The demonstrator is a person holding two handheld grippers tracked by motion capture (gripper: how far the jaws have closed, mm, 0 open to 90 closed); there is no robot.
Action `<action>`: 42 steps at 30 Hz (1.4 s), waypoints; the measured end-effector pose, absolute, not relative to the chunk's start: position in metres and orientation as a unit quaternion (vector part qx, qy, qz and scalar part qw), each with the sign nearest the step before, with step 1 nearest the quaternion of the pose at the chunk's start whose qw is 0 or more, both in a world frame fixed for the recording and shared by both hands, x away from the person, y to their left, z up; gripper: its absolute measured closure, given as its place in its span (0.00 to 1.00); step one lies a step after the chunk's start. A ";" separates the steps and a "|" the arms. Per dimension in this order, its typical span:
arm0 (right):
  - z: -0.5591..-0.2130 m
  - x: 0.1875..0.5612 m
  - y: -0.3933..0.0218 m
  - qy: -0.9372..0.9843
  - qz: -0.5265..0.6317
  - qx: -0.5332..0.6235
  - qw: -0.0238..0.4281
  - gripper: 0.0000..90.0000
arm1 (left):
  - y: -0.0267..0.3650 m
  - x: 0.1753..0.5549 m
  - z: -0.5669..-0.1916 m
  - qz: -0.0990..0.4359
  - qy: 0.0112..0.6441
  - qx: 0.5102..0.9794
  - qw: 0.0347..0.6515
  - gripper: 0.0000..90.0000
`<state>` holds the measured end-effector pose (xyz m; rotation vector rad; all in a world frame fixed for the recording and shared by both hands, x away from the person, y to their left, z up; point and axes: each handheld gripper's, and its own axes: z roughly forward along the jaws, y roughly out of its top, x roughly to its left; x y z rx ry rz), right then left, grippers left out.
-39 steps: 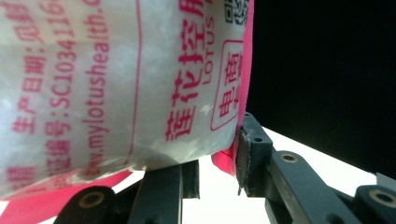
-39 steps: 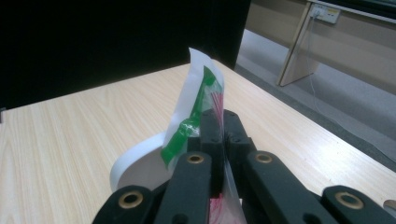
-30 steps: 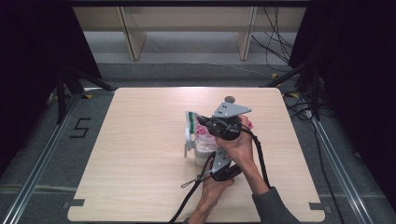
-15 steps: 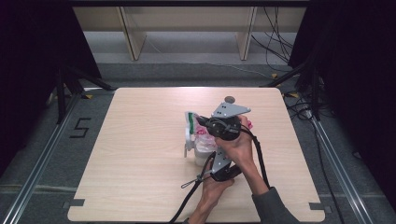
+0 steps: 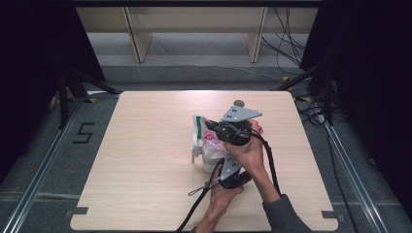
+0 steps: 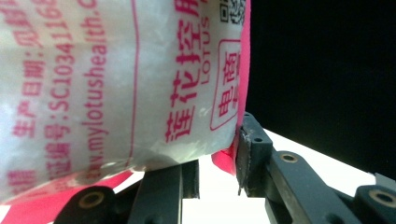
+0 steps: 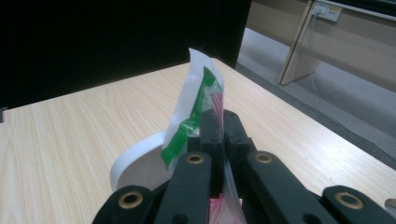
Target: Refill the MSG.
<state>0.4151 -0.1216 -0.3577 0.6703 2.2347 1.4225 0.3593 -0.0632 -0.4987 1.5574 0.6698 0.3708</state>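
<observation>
Plastic, white with pink print, the bag (image 5: 210, 145) stands just right of centre in the high view, on the wooden table (image 5: 136, 160); both grippers hold it, so the grasp looks done and whatever opening or lifting follows looks left; at the left of the left gripper view, the left gripper (image 6: 212, 172) has the bag's lower edge between half-spread jaws; the right gripper (image 7: 219, 123) is pinched tight on the green-striped top edge, a detail the high view hides behind the hands.
</observation>
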 end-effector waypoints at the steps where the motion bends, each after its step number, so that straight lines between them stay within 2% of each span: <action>1: -0.358 0.415 -0.121 0.802 0.509 0.240 0.203 1.00 | -0.063 0.359 -0.499 0.163 0.295 0.684 0.647 0.81; 6: -0.357 0.414 -0.121 0.800 0.510 0.247 0.199 1.00 | -0.063 0.359 -0.499 0.164 0.295 0.683 0.648 0.81; 9: -0.359 0.417 -0.120 0.798 0.512 0.233 0.217 1.00 | -0.063 0.360 -0.499 0.162 0.295 0.685 0.646 0.81; 13: -0.359 0.415 -0.120 0.799 0.510 0.249 0.199 1.00 | -0.062 0.359 -0.498 0.164 0.296 0.683 0.647 0.81; 20: -0.359 0.414 -0.120 0.804 0.504 0.241 0.202 1.00 | -0.063 0.360 -0.499 0.164 0.292 0.684 0.648 0.81; 21: -0.359 0.413 -0.119 0.804 0.505 0.238 0.204 1.00 | -0.070 0.357 -0.499 0.146 0.307 0.652 0.678 0.81; 22: -0.359 0.413 -0.119 0.799 0.509 0.238 0.212 1.00 | -0.064 0.359 -0.498 0.164 0.292 0.683 0.649 0.81; 31: -0.357 0.415 -0.118 0.809 0.498 0.244 0.195 1.00 | -0.064 0.359 -0.497 0.164 0.292 0.683 0.650 0.81; 33: -0.357 0.415 -0.117 0.809 0.497 0.244 0.201 1.00 | -0.071 0.357 -0.497 0.142 0.309 0.650 0.680 0.81; 35: -0.357 0.416 -0.117 0.815 0.489 0.234 0.203 1.00 | -0.071 0.357 -0.497 0.142 0.309 0.649 0.681 0.81; 36: -0.358 0.416 -0.116 0.809 0.495 0.239 0.208 1.00 | -0.065 0.359 -0.497 0.158 0.295 0.676 0.657 0.81; 38: -0.356 0.416 -0.118 0.812 0.492 0.238 0.206 1.00 | -0.064 0.359 -0.498 0.161 0.294 0.681 0.651 0.81; 39: -0.357 0.416 -0.117 0.809 0.496 0.239 0.206 1.00 | -0.070 0.357 -0.498 0.143 0.309 0.652 0.678 0.81; 42: -0.358 0.417 -0.116 0.811 0.495 0.235 0.206 1.00 | -0.071 0.357 -0.498 0.142 0.311 0.649 0.680 0.81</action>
